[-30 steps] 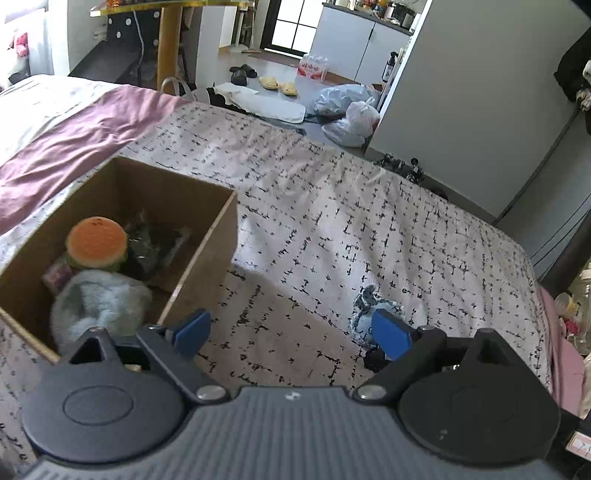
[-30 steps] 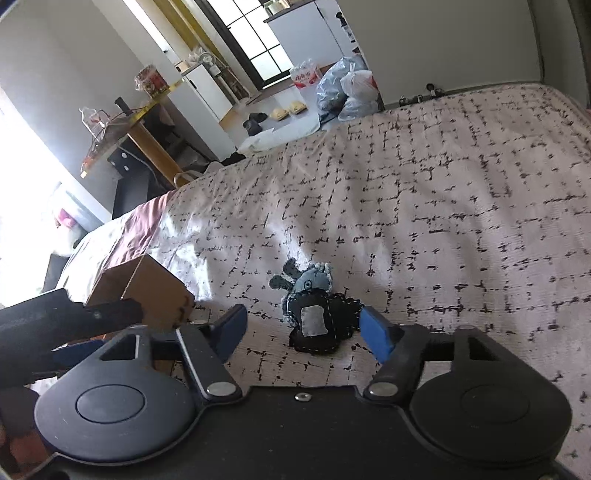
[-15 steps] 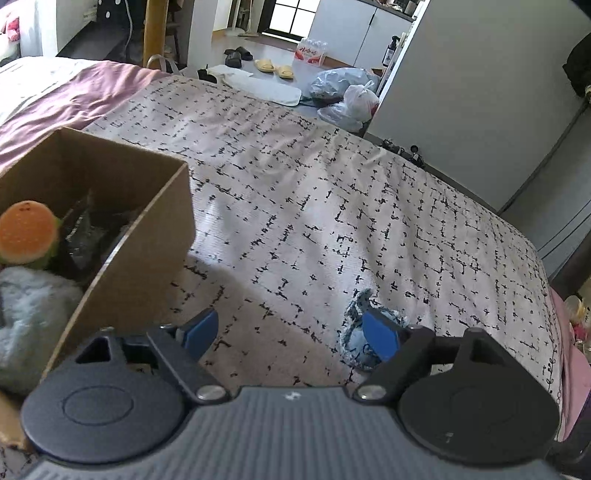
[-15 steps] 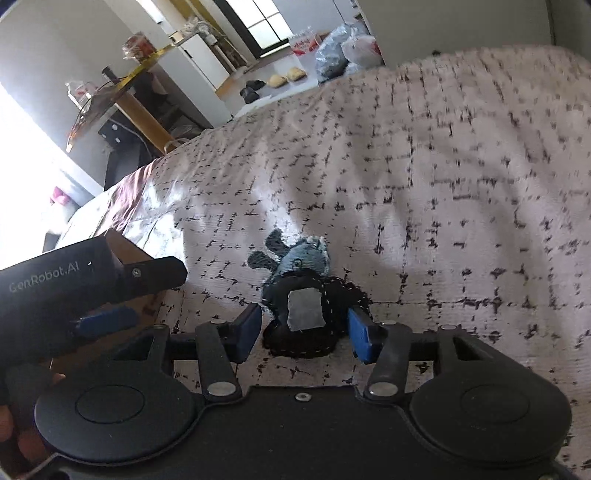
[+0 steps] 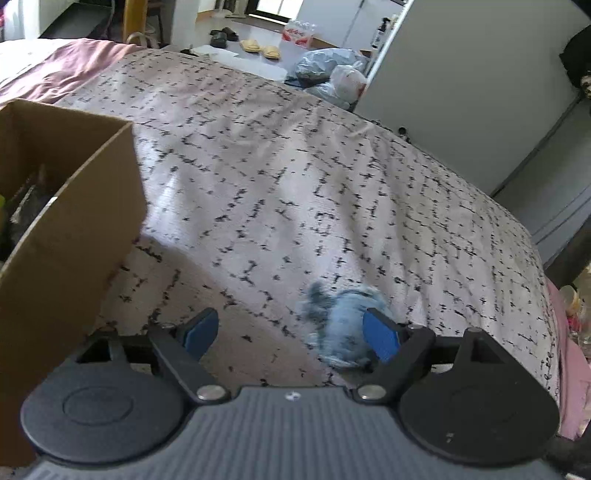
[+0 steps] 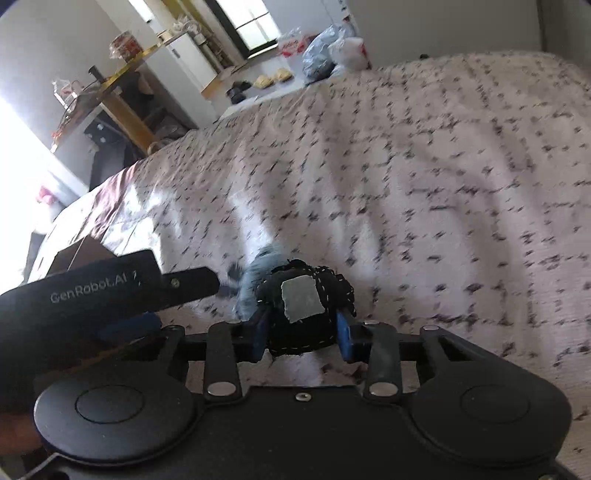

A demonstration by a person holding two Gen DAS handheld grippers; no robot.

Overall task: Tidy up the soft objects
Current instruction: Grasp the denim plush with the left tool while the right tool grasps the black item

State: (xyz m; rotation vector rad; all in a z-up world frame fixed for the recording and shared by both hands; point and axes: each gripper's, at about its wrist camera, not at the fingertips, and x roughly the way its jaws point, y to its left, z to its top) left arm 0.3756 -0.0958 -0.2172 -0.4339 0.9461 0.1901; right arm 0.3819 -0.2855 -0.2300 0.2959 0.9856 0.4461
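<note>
Right claw clamps plush toy; left claw spread.

Location type: home, bedroom opening onto living area. Evidence: bed with pink black-flecked cover fills both views; plain mauve sheet at its far end. Floor beyond bed: yellow slippers, dark shoes, filled plastic bags. White cabinets and window in background. Yellow-topped shelf carrying household clutter. Cardboard box standing on bed.
</note>
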